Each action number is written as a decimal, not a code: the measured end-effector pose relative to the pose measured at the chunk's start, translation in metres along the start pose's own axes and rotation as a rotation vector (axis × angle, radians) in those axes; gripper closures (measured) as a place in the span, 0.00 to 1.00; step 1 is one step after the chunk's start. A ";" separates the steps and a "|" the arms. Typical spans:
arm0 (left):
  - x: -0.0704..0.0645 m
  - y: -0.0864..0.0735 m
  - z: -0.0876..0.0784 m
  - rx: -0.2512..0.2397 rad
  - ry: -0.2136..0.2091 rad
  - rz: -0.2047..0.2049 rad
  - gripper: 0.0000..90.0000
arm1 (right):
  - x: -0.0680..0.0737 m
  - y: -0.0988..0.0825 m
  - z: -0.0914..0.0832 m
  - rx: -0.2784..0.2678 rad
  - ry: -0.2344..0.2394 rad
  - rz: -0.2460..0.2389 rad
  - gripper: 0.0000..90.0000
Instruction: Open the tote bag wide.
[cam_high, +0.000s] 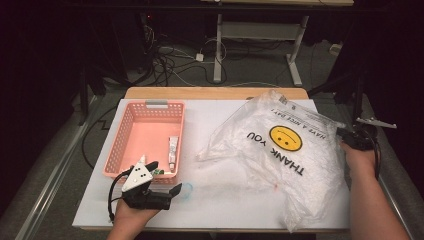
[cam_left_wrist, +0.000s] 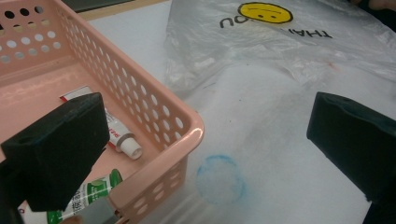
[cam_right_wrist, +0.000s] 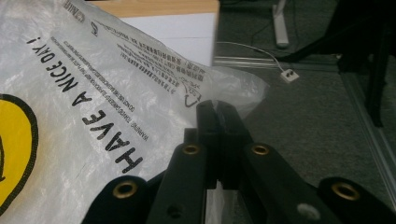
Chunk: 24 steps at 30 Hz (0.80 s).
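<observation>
One bag (cam_high: 280, 150) of thin, crinkled clear plastic is spread over the right half of the white table (cam_high: 210, 200), printed with a round yellow smiley and black lettering. Its right edge is pinched at the table's right side by the right gripper (cam_high: 345, 134), whose two black jaws are seen pressed flat together in the right gripper view with the film caught between them (cam_right_wrist: 217, 109). One basket (cam_high: 131, 145) of pink plastic, rectangular with perforated walls and a grey tab on its far rim, is set on the left half of the table. Two tubes are counted in it: a white tube (cam_left_wrist: 119, 135) with red print and a white cap, and a green tube (cam_left_wrist: 91, 193) with a green cap, both lying flat near the basket's near right corner. The left gripper (cam_high: 165, 182) is held at that corner, its two blocky black pads (cam_left_wrist: 60, 144) spread wide with nothing gripped. One faint blue ring (cam_left_wrist: 220, 179) is marked on the tabletop just beside the basket.
</observation>
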<state>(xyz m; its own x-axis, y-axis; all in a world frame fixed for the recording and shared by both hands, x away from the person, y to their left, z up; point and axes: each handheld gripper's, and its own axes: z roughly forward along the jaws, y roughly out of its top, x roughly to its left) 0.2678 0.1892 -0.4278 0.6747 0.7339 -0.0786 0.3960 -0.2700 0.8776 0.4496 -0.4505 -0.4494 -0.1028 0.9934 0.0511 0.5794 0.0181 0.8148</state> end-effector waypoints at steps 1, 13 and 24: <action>0.000 0.000 0.000 -0.001 0.001 -0.001 0.00 | -0.001 -0.003 -0.003 0.003 -0.002 0.024 1.00; 0.000 0.004 0.004 -0.007 -0.013 0.010 0.00 | 0.027 -0.046 -0.045 -0.022 0.041 -0.024 0.98; 0.006 0.006 0.007 -0.014 -0.013 0.012 0.00 | 0.048 -0.050 -0.105 -0.096 0.106 -0.113 0.73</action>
<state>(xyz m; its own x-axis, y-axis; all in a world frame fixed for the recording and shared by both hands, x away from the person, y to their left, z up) 0.2785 0.1875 -0.4262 0.6874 0.7225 -0.0738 0.3791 -0.2703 0.8850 0.3311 -0.4154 -0.4269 -0.2507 0.9680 0.0124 0.4798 0.1131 0.8701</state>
